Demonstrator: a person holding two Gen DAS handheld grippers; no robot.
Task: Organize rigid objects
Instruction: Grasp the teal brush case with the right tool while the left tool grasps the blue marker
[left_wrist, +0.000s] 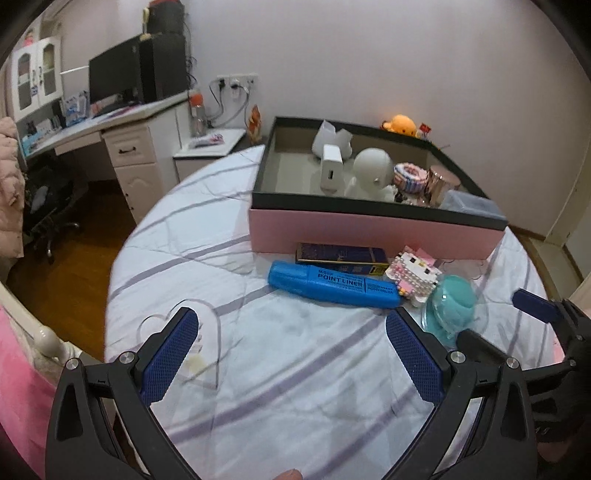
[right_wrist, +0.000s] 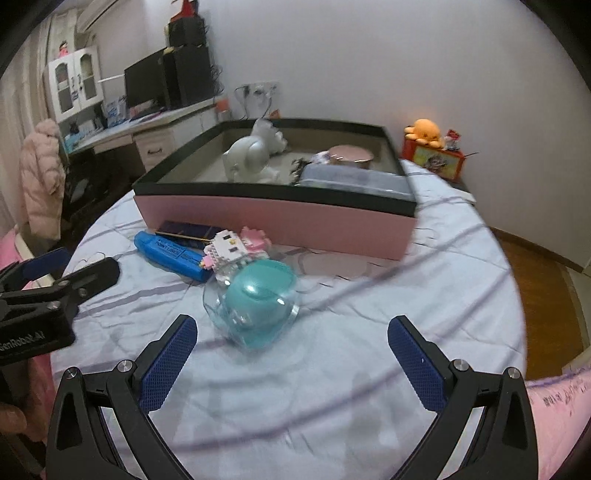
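Observation:
A pink box with a black rim (left_wrist: 369, 230) (right_wrist: 280, 218) stands on the bed and holds a white figure (left_wrist: 371, 170), a white block, a metallic cup (left_wrist: 441, 184) and a clear case. In front of it lie a blue marker (left_wrist: 332, 284) (right_wrist: 168, 254), a dark blue flat box (left_wrist: 341, 256), a pink-white brick cat (left_wrist: 413, 275) (right_wrist: 236, 254) and a teal object in a clear shell (left_wrist: 452, 306) (right_wrist: 255, 302). A clear heart plate (left_wrist: 207, 332) lies by my left fingers. My left gripper (left_wrist: 291, 332) is open and empty. My right gripper (right_wrist: 291, 339) is open, just short of the teal object.
The bed has a striped white sheet (left_wrist: 295, 387). A desk with a monitor (left_wrist: 114, 79) and drawers stands at the back left. An orange plush (left_wrist: 400, 123) (right_wrist: 423, 133) sits on a side table beyond the box. Wood floor lies on both sides.

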